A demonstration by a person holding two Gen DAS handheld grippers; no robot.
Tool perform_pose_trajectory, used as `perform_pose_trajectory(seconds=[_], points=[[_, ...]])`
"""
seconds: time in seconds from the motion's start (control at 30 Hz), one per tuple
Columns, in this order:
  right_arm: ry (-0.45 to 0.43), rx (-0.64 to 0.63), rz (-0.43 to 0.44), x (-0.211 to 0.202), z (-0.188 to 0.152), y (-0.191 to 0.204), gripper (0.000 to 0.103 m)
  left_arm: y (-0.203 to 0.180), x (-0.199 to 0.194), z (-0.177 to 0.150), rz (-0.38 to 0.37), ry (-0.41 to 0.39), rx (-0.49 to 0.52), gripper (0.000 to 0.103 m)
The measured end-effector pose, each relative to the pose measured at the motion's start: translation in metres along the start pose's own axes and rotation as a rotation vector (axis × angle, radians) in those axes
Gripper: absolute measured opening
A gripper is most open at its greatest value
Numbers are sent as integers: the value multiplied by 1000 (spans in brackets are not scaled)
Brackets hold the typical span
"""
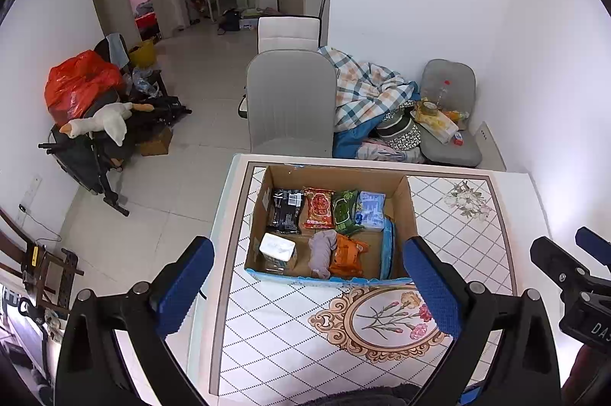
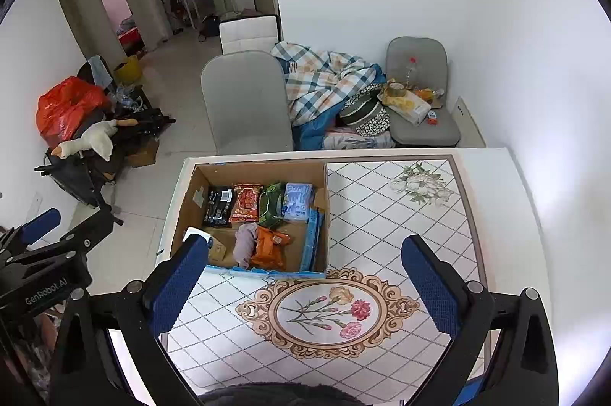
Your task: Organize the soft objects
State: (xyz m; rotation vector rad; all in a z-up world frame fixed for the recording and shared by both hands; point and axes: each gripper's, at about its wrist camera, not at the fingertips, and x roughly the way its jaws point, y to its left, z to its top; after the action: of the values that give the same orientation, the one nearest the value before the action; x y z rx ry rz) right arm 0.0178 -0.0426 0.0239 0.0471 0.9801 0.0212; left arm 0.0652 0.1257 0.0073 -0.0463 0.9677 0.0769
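Both wrist views overlook the same cardboard box from above.

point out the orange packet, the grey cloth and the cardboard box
orange packet (image 1: 346, 255), left wrist view, middle of its face
grey cloth (image 1: 322, 251), left wrist view, middle of the bundle
cardboard box (image 2: 183, 215), right wrist view, left inner wall

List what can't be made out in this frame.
- White tissue pack: right wrist view, mostly hidden by the right gripper finger.
- Packet labels, e.g. red snack packet: too small to read.
- Dark fuzzy item: cut off by the bottom edge.
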Motion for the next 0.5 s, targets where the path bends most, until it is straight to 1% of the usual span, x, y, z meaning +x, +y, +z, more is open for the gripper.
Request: perform_pose_trajectory(seconds=[0.33,0.5], points=[[-16,-8,-41,-11,-3,-8,103,-17,-5,-5,-15,2,31,102],[-23,2,-52,-14,-3,-12,103,-19,-9,-5,-22,-3,25,102]])
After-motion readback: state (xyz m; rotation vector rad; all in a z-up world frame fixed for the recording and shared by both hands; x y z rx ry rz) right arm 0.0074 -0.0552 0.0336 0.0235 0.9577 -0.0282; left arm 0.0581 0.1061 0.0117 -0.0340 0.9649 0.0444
